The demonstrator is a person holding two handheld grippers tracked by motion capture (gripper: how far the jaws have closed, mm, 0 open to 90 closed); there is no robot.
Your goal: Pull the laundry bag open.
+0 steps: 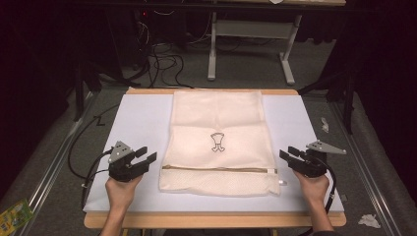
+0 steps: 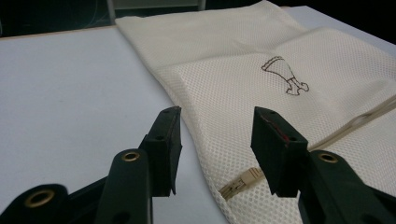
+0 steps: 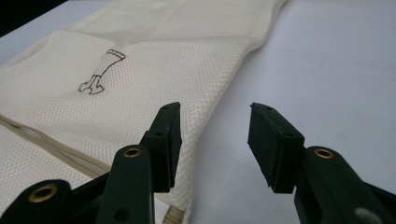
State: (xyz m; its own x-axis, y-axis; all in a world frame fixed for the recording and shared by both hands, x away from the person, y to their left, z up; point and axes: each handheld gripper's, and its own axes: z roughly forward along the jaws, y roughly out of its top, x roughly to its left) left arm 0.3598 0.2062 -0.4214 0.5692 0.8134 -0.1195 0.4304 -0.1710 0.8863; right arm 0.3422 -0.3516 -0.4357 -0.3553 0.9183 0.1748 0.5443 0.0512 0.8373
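The mesh laundry bag (image 1: 216,142) lies flat and smoothed in the middle of the table (image 1: 137,118), zipper toward the near edge — laying-out looks done. Left gripper (image 1: 145,156) and right gripper (image 1: 287,153) flank it, jaws wide, holding nothing.

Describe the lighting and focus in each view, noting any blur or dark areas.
High view: table and mesh bag evenly lit, surroundings almost black, picture soft. Left gripper view: the left gripper looks sharp, the bag's far end softens. Right gripper view: the right gripper looks crisp, white tabletop flat and without glare.
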